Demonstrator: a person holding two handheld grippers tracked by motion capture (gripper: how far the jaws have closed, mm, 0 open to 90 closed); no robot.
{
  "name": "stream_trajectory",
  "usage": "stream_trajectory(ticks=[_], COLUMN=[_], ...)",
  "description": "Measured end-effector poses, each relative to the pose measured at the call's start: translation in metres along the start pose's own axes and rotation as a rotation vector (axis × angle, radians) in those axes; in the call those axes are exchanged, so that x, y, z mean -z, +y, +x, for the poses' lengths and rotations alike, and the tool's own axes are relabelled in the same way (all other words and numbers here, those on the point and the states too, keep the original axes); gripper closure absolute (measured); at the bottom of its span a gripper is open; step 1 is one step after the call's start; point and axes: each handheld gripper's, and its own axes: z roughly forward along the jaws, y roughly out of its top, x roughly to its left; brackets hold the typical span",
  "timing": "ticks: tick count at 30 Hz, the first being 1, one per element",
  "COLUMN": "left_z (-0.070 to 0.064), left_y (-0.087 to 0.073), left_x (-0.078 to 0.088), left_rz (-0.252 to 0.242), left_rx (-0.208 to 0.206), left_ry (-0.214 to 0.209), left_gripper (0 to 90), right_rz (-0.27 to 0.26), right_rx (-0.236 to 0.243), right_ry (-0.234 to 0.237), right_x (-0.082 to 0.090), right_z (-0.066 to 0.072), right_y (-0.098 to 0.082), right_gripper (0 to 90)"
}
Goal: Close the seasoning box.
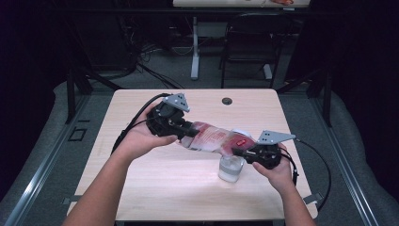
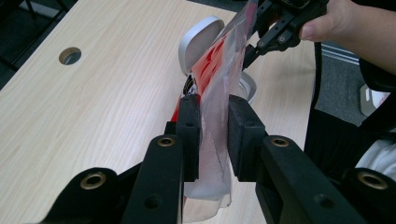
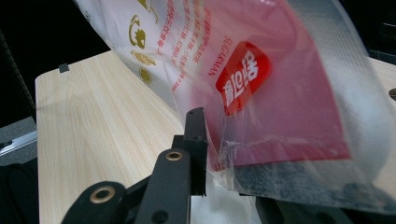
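Bag (image 1: 209,137) pinched at both ends by left hand-held gripper (image 2: 214,125) and right hand-held gripper (image 1: 241,151), tilted over cup (image 1: 230,169); pouring seemingly underway, unfinished.

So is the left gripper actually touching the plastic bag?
Touching. In the left gripper view, the left gripper has both black pads pressed against the clear end of the plastic bag, with the film pinched flat between them.

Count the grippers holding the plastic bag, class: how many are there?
2. The left gripper clamps one end of the plastic bag; the right gripper grips the other end, above a clear container.
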Motion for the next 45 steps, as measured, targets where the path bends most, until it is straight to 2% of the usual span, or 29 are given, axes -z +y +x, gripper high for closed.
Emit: stream_trajectory(ticks=[45], left_z=[-0.0017], left_y=[0.0038], left_x=[0.0024], left_rz=[-0.002], left_rx=[-0.017], left_ry=[0.002], left_gripper=[76.5], right_rz=[0.005], right_rx=[0.002], right_ry=[-0.002], right_x=[-0.0006], right_z=[0.0001], right_y=[-0.0002], right_gripper=[78.9])
